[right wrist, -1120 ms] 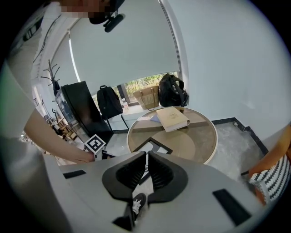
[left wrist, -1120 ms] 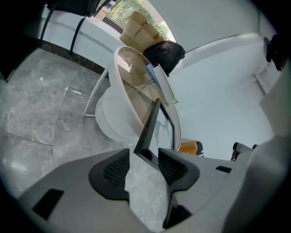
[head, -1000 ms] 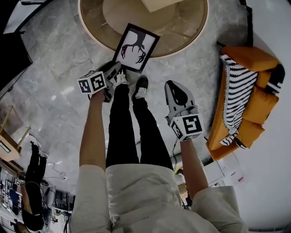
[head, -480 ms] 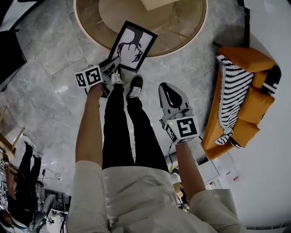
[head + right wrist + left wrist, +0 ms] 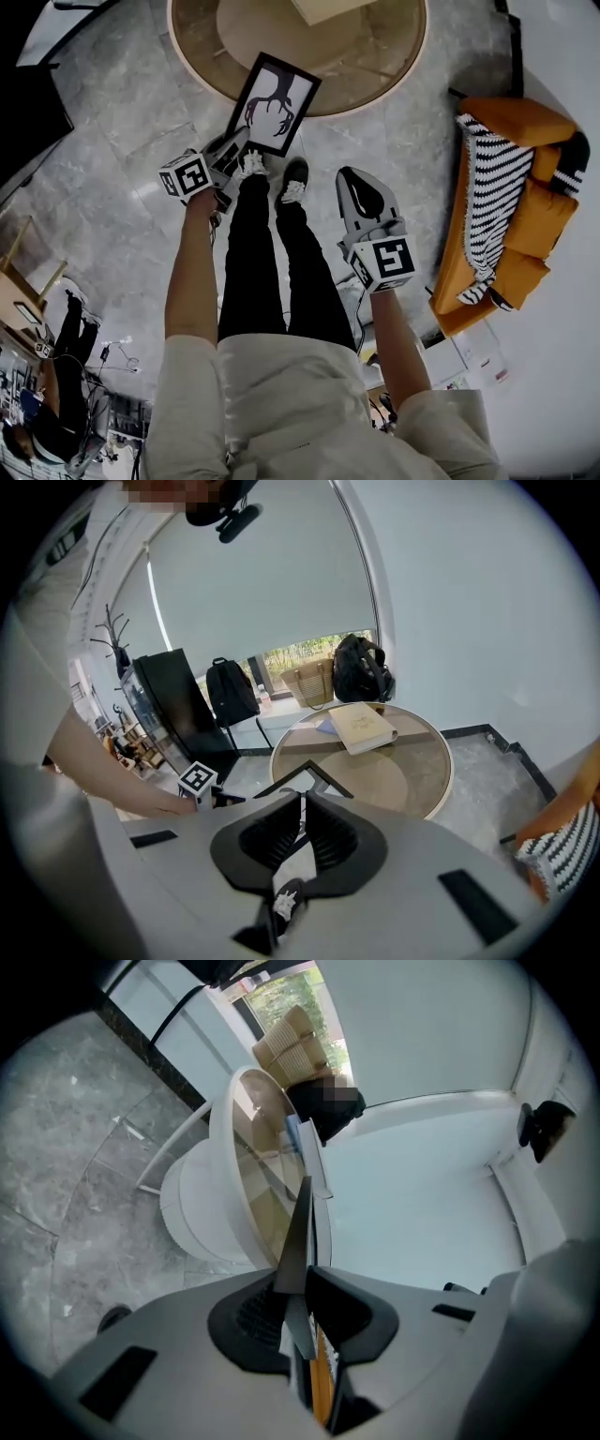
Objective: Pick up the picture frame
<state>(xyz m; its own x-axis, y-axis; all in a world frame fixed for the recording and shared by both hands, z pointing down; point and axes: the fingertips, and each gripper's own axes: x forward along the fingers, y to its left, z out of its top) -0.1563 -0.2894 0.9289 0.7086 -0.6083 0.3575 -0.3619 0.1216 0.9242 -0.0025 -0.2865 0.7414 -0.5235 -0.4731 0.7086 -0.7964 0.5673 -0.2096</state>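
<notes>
**Left gripper closing on picture frame, right one idle**

Grey marble floor (image 5: pixel 112 187) is filling most of the head view. Round table (image 5: pixel 394 56) is sitting at top centre, orange sofa (image 5: pixel 525 122) at right with a striped blanket (image 5: pixel 487 187) draped over it. The person is standing mid-frame, black trousers, shoes pointing at the table.

Picture frame (image 5: pixel 273 101) is lying just ahead of the shoes, overlapping the table's near rim in the head view, antler print facing up at the camera. Its long axis is running away from the person, leaning from lower left to upper right, with a short edge nearest the shoes. Can't tell whether its far end is touching anything.

Left gripper (image 5: pixel 234 148) is at the frame's near left corner. In the left gripper view its jaws are closing with the frame (image 5: pixel 298 1232) edge-on between them, the pads clamping the thin dark edge, which is running straight out from the jaws (image 5: pixel 302 1288).

Right gripper (image 5: pixel 356 180) is hanging right of the shoes, well apart from the frame, angled down; its jaws (image 5: pixel 302 808) are pressed together with nothing between them.

A book (image 5: pixel 361 726) is resting on the table.
</notes>
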